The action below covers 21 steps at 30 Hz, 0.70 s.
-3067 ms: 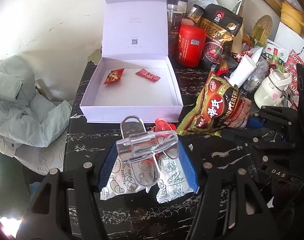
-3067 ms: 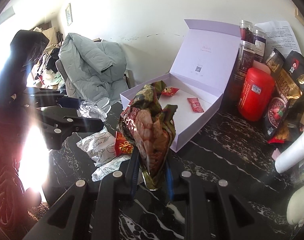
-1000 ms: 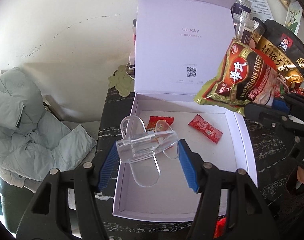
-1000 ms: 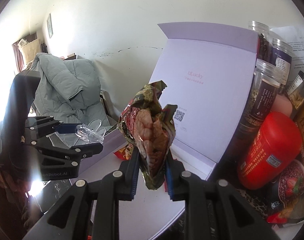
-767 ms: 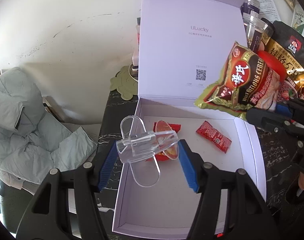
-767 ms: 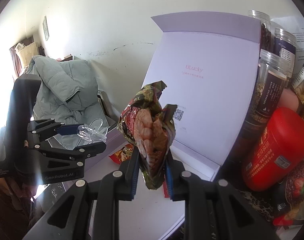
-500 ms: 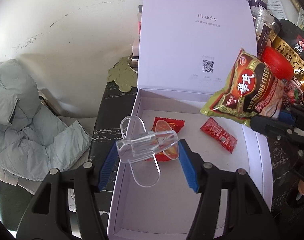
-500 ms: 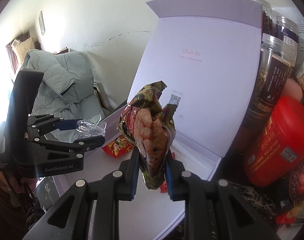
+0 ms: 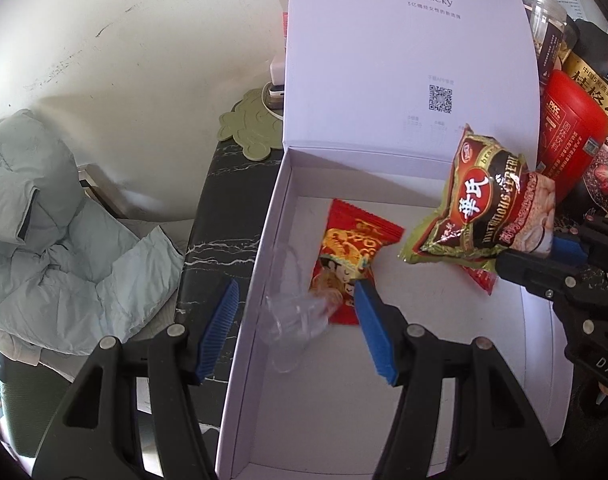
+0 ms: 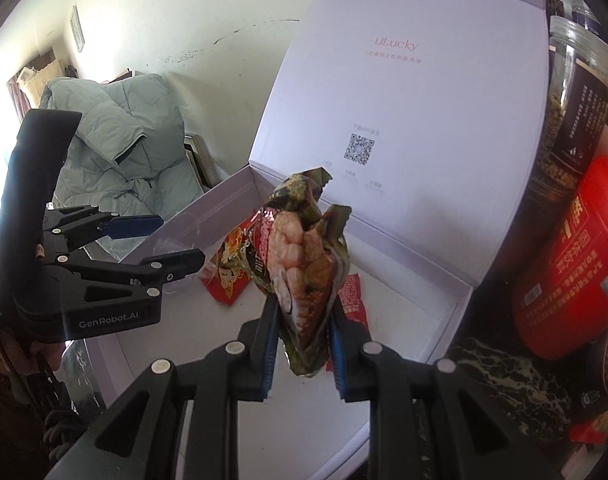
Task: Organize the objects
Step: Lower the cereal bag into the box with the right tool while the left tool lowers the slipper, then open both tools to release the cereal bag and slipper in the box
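One open white box (image 9: pixel 456 420) sits on the dark marbled table (image 9: pixel 220 208), its lid (image 9: pixel 408 60) standing upright at the back with "ULucky" and a QR code printed inside. In the box lie three things: a clear plastic clip (image 9: pixel 294 312), blurred in the left wrist view, near the left wall; a large red candy wrapper (image 9: pixel 354 252) partly under the clip; and a small red sachet (image 10: pixel 352 292) toward the right, mostly hidden behind the held bag in the left view.

The left gripper (image 9: pixel 296 332) is spread wide, its blue pads on either side of the clip and touching nothing; one pad is outside the box's left wall, the other over the floor of the box. The right gripper (image 10: pixel 302 344) is clenched on one cereal snack bag (image 10: pixel 304 268), held upright above the box's floor.

Only the left view shows the bag's printed face (image 9: pixel 488 208) and the green mat (image 9: pixel 252 128) behind the box. Only the right view shows the left gripper's body (image 10: pixel 104 280) from the side. Both show one red canister (image 9: pixel 568 128), at least two clear jars (image 10: pixel 572 108) and a pale quilted jacket (image 9: pixel 56 232).
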Each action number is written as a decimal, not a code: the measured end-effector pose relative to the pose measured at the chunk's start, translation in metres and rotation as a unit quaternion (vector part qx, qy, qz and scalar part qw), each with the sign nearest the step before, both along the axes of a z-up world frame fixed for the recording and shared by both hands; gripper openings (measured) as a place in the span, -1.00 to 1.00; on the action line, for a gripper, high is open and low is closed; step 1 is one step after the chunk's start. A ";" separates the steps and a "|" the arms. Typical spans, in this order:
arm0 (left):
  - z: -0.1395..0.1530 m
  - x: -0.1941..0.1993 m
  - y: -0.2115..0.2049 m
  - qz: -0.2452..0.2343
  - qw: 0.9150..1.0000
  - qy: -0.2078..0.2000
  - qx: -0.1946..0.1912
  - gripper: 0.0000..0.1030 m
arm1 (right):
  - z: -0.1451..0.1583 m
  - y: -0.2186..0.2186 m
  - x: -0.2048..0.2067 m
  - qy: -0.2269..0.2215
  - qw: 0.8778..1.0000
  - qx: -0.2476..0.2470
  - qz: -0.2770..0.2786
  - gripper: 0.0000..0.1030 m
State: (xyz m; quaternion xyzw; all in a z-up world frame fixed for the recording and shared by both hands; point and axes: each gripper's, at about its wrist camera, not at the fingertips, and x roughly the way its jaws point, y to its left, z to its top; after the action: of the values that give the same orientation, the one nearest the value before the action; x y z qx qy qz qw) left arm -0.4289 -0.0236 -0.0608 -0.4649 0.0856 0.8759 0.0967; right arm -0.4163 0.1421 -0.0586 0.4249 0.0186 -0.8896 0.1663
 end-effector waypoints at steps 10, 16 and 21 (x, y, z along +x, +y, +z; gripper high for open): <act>-0.016 -0.004 0.002 -0.001 1.000 -0.016 -0.015 0.15 | -0.016 -0.002 -0.008 -0.022 1.000 0.008 -0.007 -0.56; -0.015 -0.004 0.003 0.001 1.000 -0.018 -0.013 0.15 | -0.022 0.003 -0.012 -0.034 0.999 0.005 -0.018 -0.55; -0.014 -0.004 0.002 0.006 1.000 -0.019 -0.016 0.16 | -0.022 0.001 -0.012 -0.036 0.999 0.010 -0.016 -0.39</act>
State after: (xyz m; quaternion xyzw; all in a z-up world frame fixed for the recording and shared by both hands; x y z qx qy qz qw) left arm -0.4329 -0.0212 -0.0751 -0.4837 0.0950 0.8658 0.0857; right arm -0.4286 0.1432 -0.0807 0.4582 0.0147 -0.8762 0.1488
